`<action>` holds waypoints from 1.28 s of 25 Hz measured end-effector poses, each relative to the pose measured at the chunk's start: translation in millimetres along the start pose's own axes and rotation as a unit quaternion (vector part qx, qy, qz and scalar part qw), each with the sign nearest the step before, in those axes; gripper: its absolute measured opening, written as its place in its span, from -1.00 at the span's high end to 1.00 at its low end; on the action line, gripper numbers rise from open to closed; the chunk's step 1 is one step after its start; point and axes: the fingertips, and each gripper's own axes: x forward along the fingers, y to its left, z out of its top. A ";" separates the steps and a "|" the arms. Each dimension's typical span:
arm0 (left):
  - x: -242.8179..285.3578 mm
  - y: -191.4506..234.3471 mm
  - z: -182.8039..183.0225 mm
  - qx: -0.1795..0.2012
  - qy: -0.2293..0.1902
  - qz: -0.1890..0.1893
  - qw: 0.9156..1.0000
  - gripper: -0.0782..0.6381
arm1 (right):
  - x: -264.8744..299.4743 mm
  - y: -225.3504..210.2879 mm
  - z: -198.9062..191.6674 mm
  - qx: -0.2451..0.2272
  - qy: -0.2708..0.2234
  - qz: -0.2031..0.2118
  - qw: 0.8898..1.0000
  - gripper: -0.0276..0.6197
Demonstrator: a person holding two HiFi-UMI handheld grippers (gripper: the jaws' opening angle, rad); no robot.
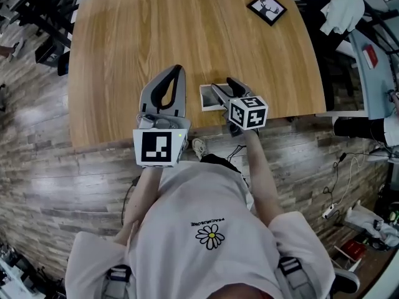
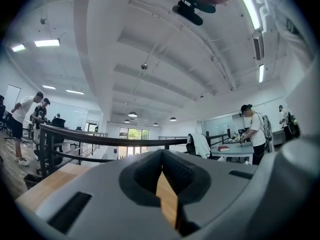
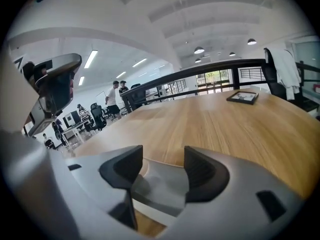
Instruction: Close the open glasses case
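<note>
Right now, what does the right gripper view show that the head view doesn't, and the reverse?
Only the right gripper view: the right gripper with its jaws standing apart, the grey glasses case lying low in the gap with the pads not pressing on it, and a black railing and people beyond the table.
Only the head view: the person's white shirt, the wood floor, and the marker cube on the right gripper.
Both: the wooden table, the framed picture and the case.
</note>
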 end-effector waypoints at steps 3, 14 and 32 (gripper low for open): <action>0.7 1.1 -0.5 0.002 0.000 0.000 1.000 0.73 | -0.1 0.4 -0.3 -0.002 0.004 0.001 1.000 0.13; 3.1 -1.1 -5.3 -0.001 0.005 -0.008 1.000 0.73 | -8.9 10.3 -11.0 -0.003 0.011 0.005 1.000 0.13; 23.2 -15.1 -11.3 -0.011 0.009 -0.031 0.999 0.73 | -28.8 24.1 -59.5 0.039 0.040 0.020 0.998 0.13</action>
